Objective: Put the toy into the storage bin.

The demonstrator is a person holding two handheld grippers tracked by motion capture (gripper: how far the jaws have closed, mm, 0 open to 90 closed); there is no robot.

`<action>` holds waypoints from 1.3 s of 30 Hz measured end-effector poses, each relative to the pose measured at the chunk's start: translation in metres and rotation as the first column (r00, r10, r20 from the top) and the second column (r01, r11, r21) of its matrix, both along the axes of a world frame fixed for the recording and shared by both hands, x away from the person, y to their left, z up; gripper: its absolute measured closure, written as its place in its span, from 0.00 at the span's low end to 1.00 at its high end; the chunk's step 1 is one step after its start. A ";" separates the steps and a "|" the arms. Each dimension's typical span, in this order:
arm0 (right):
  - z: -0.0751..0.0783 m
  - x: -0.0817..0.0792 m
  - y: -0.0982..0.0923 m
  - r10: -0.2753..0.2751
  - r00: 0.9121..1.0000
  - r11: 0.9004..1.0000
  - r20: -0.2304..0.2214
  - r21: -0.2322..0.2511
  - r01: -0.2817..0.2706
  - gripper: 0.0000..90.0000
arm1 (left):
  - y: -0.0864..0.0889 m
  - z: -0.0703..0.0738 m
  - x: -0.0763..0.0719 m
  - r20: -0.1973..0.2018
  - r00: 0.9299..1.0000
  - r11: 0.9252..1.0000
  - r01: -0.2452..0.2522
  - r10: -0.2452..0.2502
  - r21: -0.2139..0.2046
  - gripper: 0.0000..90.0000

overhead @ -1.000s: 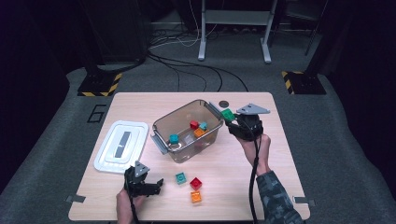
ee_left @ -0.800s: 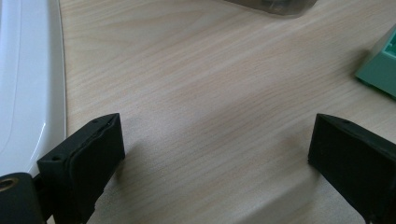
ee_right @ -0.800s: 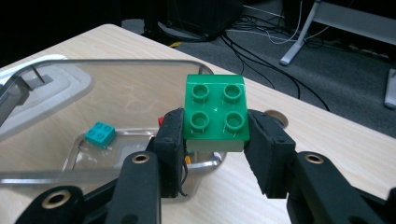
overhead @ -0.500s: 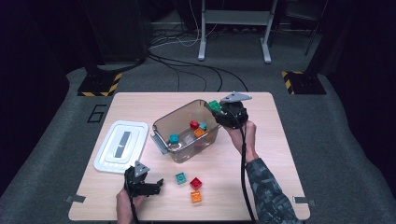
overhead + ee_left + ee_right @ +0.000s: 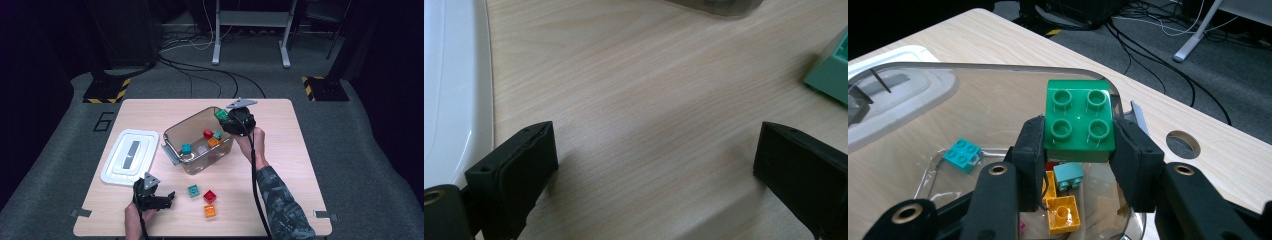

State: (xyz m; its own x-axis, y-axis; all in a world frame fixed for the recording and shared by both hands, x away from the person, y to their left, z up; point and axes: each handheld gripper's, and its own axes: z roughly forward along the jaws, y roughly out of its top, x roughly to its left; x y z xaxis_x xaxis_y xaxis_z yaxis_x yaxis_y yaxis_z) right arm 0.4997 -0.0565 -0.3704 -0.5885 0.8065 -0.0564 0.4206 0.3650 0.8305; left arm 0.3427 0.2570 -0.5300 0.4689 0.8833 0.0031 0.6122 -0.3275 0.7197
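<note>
Brick (image 5: 1079,121) clamped in my right tongs (image 5: 1077,150) had travelled from beyond the bin's (image 5: 176,135) far corner to over it, ready to drop; my left tongs (image 5: 654,165) sat wide, empty.

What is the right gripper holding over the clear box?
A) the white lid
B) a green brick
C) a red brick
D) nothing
B: in the right gripper view, the right gripper has its fingers pressed on both sides of a green brick with four studs, above the open box.
</note>
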 end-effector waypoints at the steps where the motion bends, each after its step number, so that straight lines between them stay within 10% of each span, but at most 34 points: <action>1: 0.000 0.000 0.000 0.001 1.000 1.000 -0.011 0.013 0.000 0.64 | 0.000 0.000 0.000 0.005 1.000 1.000 -0.002 0.002 0.002 0.04; 11: 0.001 -0.020 -0.014 0.004 1.000 0.999 -0.006 0.035 -0.004 0.16 | -0.001 0.000 0.000 0.009 1.000 1.000 -0.008 0.008 -0.003 0.04; 39: -0.071 -0.110 -0.028 0.077 0.989 0.996 -0.123 0.052 -0.071 0.00 | -0.001 0.000 0.000 0.009 1.000 1.000 -0.010 0.010 -0.002 0.04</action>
State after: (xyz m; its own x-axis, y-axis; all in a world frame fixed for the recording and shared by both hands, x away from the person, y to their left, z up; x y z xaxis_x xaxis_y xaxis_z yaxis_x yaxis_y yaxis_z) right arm 0.3900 -0.0845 -0.4416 -0.6469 0.7604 0.0580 0.4949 0.3607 0.7905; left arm 0.3422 0.2560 -0.5304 0.4599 0.8880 0.0057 0.6086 -0.3199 0.7261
